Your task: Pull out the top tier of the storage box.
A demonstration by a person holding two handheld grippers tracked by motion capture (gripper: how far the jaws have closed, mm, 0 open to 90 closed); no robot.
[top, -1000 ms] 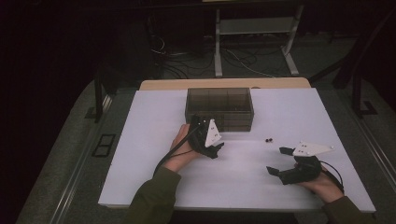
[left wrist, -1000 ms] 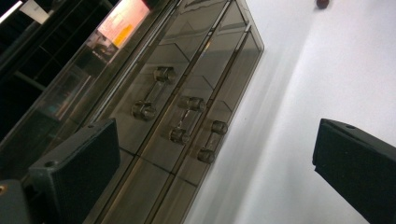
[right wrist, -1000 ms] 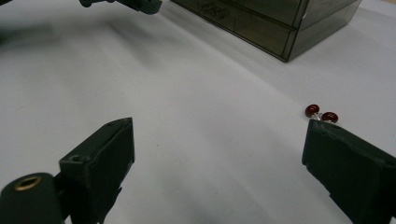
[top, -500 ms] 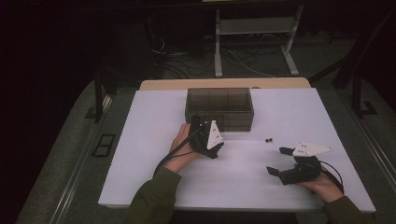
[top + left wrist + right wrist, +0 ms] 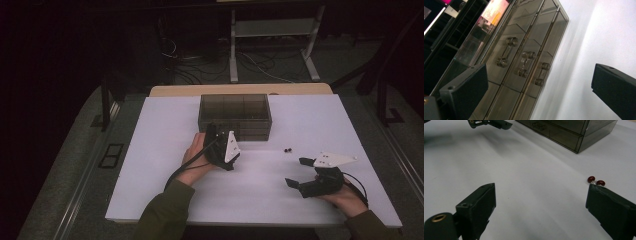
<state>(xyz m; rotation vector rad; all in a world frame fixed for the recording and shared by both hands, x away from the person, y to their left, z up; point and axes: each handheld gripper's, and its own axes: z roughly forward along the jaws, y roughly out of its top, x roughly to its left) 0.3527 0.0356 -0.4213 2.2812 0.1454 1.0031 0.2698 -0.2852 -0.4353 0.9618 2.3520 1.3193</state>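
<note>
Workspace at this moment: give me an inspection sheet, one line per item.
Surface: white table, flat, with a tan strip along its far edge.
Job's things: smoked drawer box standing mid-table; three drawer fronts with bar handles face the left gripper, all closed. Pair of small dark-red beads loose on the table in front of the box.
Clutter: nothing seen.
Grippers: left gripper at the box front, jaws open, touching nothing. Right gripper low over the table near the beads, jaws open and empty.
Cables: one black cable trails from the left gripper; loose cables on the floor beyond the table.
Surroundings: dark room; metal stand behind the table.
</note>
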